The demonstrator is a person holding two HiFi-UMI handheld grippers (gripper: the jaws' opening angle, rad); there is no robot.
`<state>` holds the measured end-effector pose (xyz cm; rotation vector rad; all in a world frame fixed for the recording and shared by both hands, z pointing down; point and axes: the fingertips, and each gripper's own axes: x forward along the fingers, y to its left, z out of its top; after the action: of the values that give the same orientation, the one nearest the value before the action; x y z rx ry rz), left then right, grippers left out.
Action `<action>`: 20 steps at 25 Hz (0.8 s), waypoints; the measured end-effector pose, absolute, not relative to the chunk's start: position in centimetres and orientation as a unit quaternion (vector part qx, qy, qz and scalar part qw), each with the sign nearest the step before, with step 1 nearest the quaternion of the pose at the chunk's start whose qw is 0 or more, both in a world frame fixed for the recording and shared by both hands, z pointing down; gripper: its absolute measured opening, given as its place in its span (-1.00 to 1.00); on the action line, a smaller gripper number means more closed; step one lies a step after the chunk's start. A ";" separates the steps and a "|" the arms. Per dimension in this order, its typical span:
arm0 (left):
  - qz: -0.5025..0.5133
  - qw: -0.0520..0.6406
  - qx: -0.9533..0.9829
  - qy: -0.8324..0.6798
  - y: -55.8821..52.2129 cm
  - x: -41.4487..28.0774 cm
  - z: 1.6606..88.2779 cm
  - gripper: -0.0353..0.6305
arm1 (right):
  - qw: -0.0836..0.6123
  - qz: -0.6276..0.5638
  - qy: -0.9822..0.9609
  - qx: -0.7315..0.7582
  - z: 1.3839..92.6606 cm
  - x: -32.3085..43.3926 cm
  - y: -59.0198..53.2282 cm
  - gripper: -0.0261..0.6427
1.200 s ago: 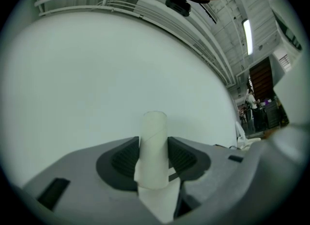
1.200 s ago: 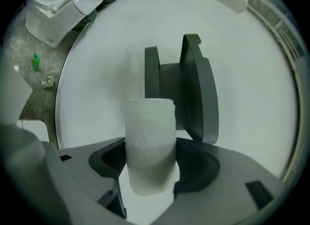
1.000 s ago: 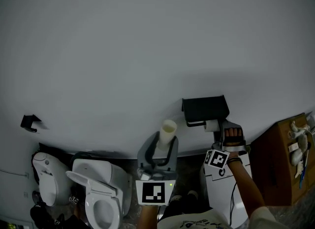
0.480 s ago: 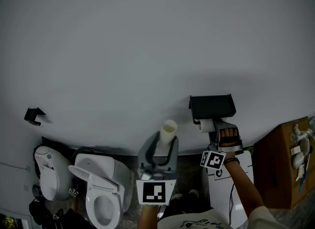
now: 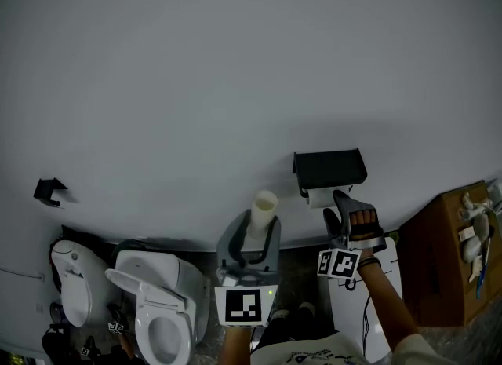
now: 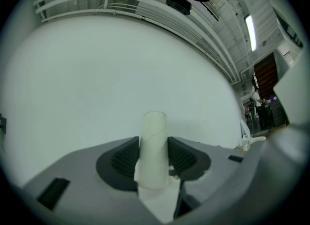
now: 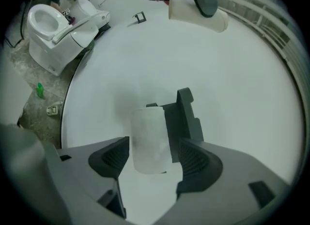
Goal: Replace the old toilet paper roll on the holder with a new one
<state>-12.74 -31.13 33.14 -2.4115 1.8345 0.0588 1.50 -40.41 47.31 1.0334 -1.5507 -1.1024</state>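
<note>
- The toilet (image 5: 161, 308) stands at about nine o'clock from the left gripper and has no part in the work.
- The left gripper (image 5: 255, 231) is closed on the old roll (image 5: 263, 208), a thin cream tube with a scrap of paper hanging from it. The tube stands upright between the pads, pointing to twelve o'clock, well apart from the holder.
- The black holder (image 5: 329, 169) is fixed to the wall at about two o'clock from the left gripper.
- The new roll (image 5: 318, 196) sits right under the holder, at its six o'clock.
- The right gripper (image 5: 339, 210) is at about five o'clock from the new roll. Its jaws stand fairly wide. The white roll lies between them with a clear gap on one side, so the pads do not seem to press on it.
- Judged from this, the old roll is already off and the new one is being seated on the holder, late in the task.
- The next move calls for checking that the roll hangs fully on the holder's bar. The right gripper should then draw straight back without knocking it loose, and the old tube be put aside.
</note>
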 end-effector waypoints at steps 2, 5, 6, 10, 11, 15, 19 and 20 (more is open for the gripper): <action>0.022 0.053 -0.795 0.603 -31.2 -12.5 33.0 -0.33 | 0.461 -0.436 -0.644 0.427 46.9 1.7 -39.5 0.00; 0.028 0.052 -0.797 0.601 -31.3 -12.1 32.8 -0.33 | 0.438 -0.400 -0.670 0.447 45.8 2.1 -38.3 0.00; 0.029 0.054 -0.798 0.599 -31.3 -12.0 32.7 -0.33 | 0.424 -0.384 -0.681 0.457 45.2 2.3 -37.9 0.00; 0.026 0.072 -0.800 0.595 -31.2 -12.1 32.8 -0.33 | 0.344 -0.304 -0.723 0.517 41.9 3.7 -36.7 0.00; 0.027 0.073 -0.800 0.595 -31.2 -12.0 32.7 -0.33 | 0.324 -0.283 -0.731 0.530 41.2 4.1 -36.5 0.00; 0.030 0.076 -0.801 0.594 -31.4 -11.7 32.5 -0.33 | 0.245 -0.198 -0.762 0.565 38.5 5.5 -35.6 0.00; 0.041 0.077 -0.801 0.592 -31.5 -11.2 31.9 -0.33 | 0.157 -0.117 -0.777 0.598 36.8 7.2 -35.0 0.00; 0.042 0.077 -0.801 0.592 -31.5 -11.1 31.9 -0.33 | 0.141 -0.103 -0.778 0.604 36.6 7.5 -34.8 0.00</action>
<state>-11.05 -31.48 31.87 -2.4012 1.7723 0.1273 7.54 -34.79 36.59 1.7439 -2.2450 -0.2972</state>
